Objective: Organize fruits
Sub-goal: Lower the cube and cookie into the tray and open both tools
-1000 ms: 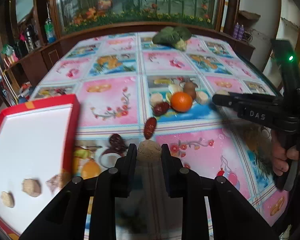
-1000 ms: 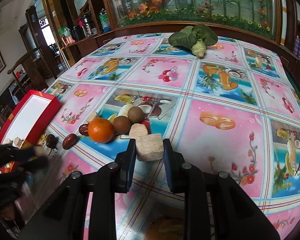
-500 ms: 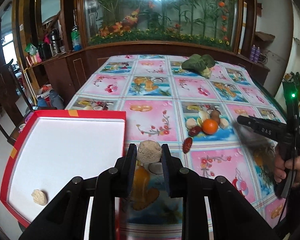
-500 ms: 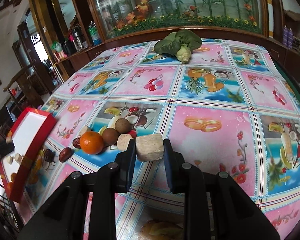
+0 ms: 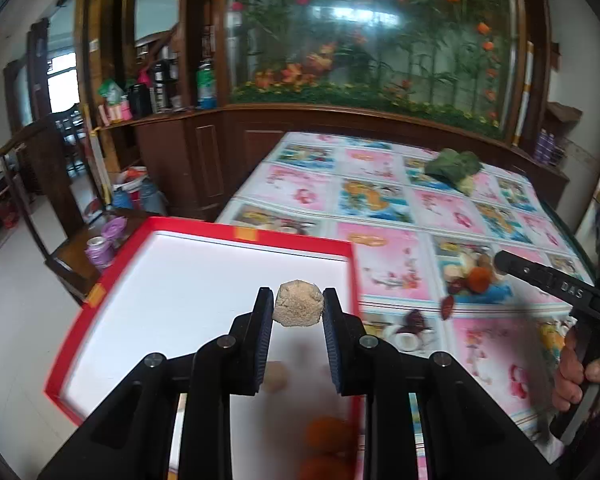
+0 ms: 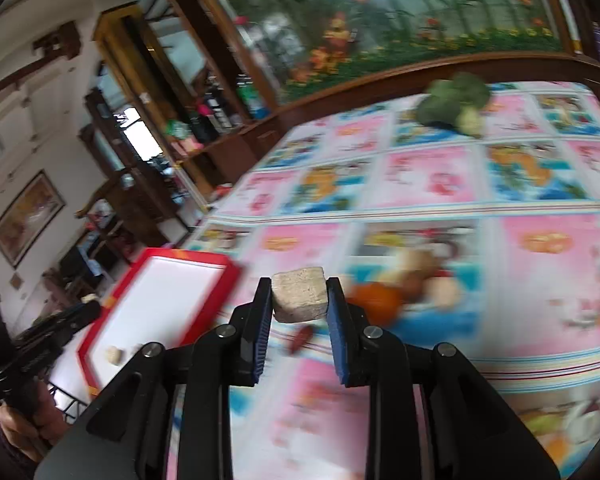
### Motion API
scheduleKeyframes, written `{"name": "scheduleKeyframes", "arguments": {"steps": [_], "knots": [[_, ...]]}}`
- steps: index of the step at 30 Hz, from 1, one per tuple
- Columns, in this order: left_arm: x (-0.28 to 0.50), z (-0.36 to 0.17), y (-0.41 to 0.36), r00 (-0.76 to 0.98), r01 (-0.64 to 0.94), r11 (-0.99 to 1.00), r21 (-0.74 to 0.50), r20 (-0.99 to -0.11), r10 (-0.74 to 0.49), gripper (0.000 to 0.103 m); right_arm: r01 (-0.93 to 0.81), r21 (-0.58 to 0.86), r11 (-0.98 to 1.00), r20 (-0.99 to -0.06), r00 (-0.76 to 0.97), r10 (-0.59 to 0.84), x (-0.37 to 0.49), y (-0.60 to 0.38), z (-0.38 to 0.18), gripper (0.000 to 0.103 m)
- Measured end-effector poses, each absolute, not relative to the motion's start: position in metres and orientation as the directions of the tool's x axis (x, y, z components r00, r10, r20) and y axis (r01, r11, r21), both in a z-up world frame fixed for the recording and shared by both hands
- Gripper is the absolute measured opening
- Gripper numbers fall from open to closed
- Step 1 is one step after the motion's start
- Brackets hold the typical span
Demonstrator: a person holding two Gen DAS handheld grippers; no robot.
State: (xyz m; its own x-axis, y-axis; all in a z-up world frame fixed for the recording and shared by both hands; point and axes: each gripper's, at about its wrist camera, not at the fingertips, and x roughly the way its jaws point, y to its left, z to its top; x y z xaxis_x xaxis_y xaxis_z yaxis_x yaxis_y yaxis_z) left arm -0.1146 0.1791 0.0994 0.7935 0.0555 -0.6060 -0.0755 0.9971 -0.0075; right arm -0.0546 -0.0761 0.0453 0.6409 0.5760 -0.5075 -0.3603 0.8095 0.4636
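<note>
My left gripper [image 5: 299, 308] is shut on a round beige crumbly ball [image 5: 299, 303], held in the air over the white inside of the red-rimmed tray [image 5: 204, 280]. Blurred in the tray below lie a pale piece [image 5: 275, 376] and orange fruit [image 5: 328, 434]. My right gripper [image 6: 299, 300] is shut on a pale cube-shaped block [image 6: 299, 294] above the tablecloth, right of the tray [image 6: 156, 304]. Behind the block sits a blurred fruit pile with an orange [image 6: 374, 300]. The same pile [image 5: 474, 276] shows beside the other gripper [image 5: 556, 288] in the left wrist view.
A green leafy vegetable [image 5: 454, 168] lies at the table's far end, before a wooden-framed aquarium [image 5: 372, 40]. Dark red dates [image 5: 446, 303] lie between tray and pile. The tray overhangs the table's left edge above the floor, with a chair [image 5: 40, 184] beyond. A hand [image 5: 584, 372] holds the right gripper.
My left gripper has swung left with the ball, from beside the tray to over its inside. The right gripper has turned left with the block, bringing the tray nearer; both views are blurred by the motion.
</note>
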Motion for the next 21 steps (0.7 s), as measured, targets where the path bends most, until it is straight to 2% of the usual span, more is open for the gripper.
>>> {"name": "scheduleKeyframes", "arguments": {"steps": [8, 15, 21], "knots": [[-0.109, 0.093, 0.233, 0.770, -0.192, 0.981, 0.019, -0.617, 0.163, 0.024, -0.486, 0.475, 0.734, -0.494, 0.543, 0.679, -0.055, 0.032, 0.050, 0.029], [-0.106, 0.072, 0.249, 0.726, -0.215, 0.976, 0.046, -0.660, 0.191, 0.024, -0.551, 0.429, 0.716, -0.584, 0.435, 0.685, -0.057, 0.108, 0.035, 0.029], [-0.106, 0.056, 0.256, 0.686, -0.233, 0.971, 0.056, -0.698, 0.205, 0.024, -0.612, 0.373, 0.697, -0.626, 0.388, 0.676, -0.067, 0.123, 0.023, 0.029]]}}
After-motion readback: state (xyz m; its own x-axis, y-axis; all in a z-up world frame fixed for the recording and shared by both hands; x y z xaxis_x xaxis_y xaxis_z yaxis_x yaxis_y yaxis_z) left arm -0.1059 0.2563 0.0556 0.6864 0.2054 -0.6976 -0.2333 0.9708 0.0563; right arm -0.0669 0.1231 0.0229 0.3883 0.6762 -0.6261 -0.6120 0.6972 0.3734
